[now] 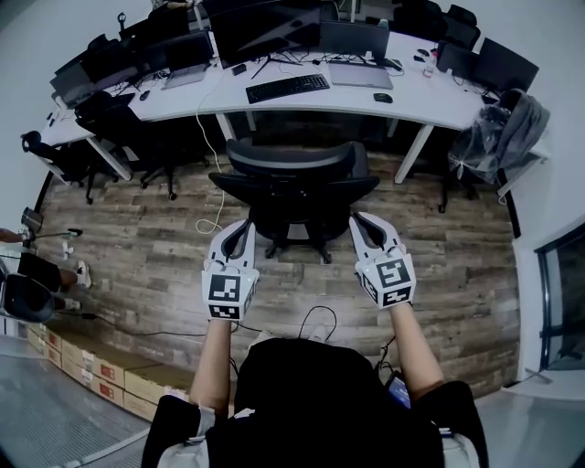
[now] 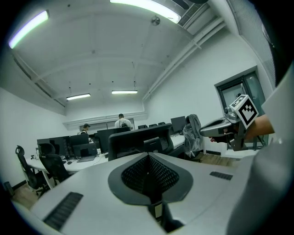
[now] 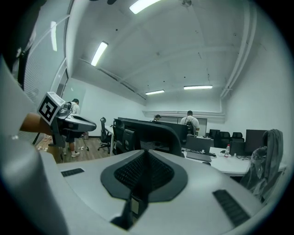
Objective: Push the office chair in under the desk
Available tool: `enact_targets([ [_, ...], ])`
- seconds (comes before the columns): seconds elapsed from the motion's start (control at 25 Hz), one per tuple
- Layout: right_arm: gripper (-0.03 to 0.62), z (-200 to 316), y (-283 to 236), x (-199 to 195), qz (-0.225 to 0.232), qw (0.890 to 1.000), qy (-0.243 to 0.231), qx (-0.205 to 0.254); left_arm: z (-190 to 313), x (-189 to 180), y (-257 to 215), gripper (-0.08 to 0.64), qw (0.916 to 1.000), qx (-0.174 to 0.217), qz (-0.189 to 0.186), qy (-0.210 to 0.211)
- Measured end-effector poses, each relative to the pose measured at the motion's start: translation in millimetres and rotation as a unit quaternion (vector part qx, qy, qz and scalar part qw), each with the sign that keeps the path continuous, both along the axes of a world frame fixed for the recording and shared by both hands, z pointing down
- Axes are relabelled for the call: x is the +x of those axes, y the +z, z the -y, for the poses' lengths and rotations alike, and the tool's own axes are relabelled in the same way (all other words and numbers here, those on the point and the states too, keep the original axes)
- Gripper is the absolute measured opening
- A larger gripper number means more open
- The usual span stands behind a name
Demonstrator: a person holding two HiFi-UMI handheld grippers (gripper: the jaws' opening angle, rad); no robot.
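Note:
A black office chair (image 1: 292, 187) stands on the wood floor, pulled out a little from the long white desk (image 1: 416, 99), its backrest turned toward me. My left gripper (image 1: 239, 228) is low behind the chair's left side, jaws shut and empty. My right gripper (image 1: 361, 222) mirrors it at the right side, also shut and empty. Whether either tip touches the chair cannot be told. In the left gripper view the shut left gripper (image 2: 148, 158) points at the backrest (image 2: 138, 140). The right gripper view shows the shut right gripper (image 3: 146, 156) below the backrest (image 3: 151, 131).
On the desk are a keyboard (image 1: 287, 88), a monitor (image 1: 265, 27), a laptop (image 1: 361, 73) and a mouse (image 1: 383, 97). Other chairs (image 1: 137, 137) stand at the left, a jacket-draped one (image 1: 498, 137) at the right. Cardboard boxes (image 1: 82, 361) and a cable (image 1: 315, 320) lie near me.

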State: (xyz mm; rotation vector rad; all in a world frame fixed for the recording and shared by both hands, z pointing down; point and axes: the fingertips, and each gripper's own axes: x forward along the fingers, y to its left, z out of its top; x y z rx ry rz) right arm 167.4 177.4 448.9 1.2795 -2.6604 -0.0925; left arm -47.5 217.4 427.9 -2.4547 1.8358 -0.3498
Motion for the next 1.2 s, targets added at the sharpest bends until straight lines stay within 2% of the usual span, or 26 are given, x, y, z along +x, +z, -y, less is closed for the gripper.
enact_targets([
  [0.36,0.025,2.5,27.4,-2.1,-0.033,0.998,-0.048,-0.014,-8.2,9.5,24.3,0.015,0.9991,-0.033,0.017,-0.018],
  [0.48,0.025,4.4,31.1,-1.6,-0.042,0.998,-0.05,-0.013,-3.3,7.8,29.5,0.015,0.999,-0.029,0.03,-0.017],
  [0.68,0.025,18.4,33.6,-0.8,-0.044,0.998,-0.046,-0.016,11.0,6.2,32.5,0.015,0.9984,-0.05,0.023,-0.008],
  [0.8,0.025,28.7,35.4,-7.0,-0.056,0.997,-0.044,-0.013,23.5,-3.7,42.2,0.016,0.9986,-0.044,0.03,-0.002],
  [1.12,0.034,60.7,41.5,-39.9,-0.12,0.991,-0.06,-0.004,70.7,-17.5,60.6,0.019,0.9925,-0.071,0.095,0.03],
  [1.2,0.094,70.4,48.1,-49.0,-0.147,0.987,-0.067,-0.003,83.5,-21.1,65.2,0.063,0.9891,-0.077,0.118,0.042],
])
